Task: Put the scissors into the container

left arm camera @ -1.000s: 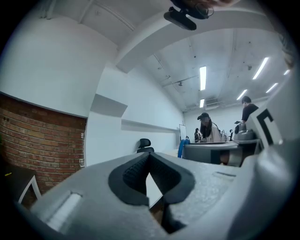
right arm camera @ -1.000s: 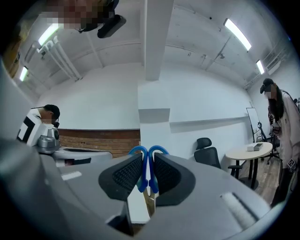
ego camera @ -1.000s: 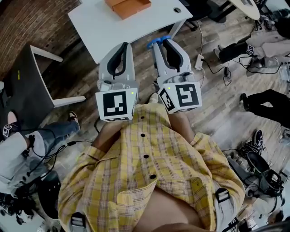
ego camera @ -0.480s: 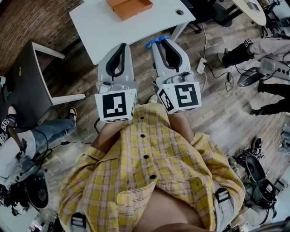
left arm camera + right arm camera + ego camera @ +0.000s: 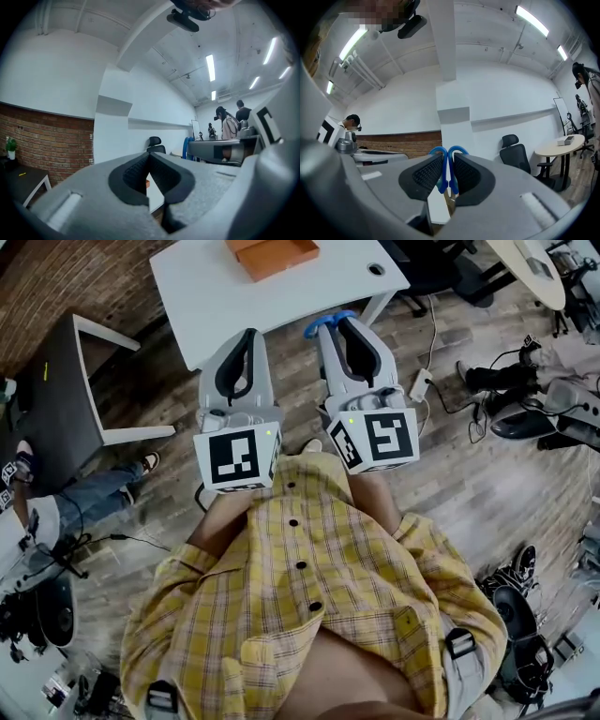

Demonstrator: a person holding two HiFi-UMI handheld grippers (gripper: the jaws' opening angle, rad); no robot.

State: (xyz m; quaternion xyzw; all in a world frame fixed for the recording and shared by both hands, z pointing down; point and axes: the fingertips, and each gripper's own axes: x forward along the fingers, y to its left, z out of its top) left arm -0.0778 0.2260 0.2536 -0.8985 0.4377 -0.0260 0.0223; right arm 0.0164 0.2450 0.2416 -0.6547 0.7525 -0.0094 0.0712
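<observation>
The right tool (image 5: 448, 164) is clamped on the blue-handled scissors (image 5: 442, 180), handles poking up between the pads. The left tool (image 5: 150, 155) is squeezed closed with nothing in it. The orange container (image 5: 272, 251) sits on the white surface (image 5: 216, 292), well apart from both tools.

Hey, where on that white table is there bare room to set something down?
The table is bare left of the container, in front of it, and right of it up to the hole. The floor to the right is crowded with cables.
</observation>
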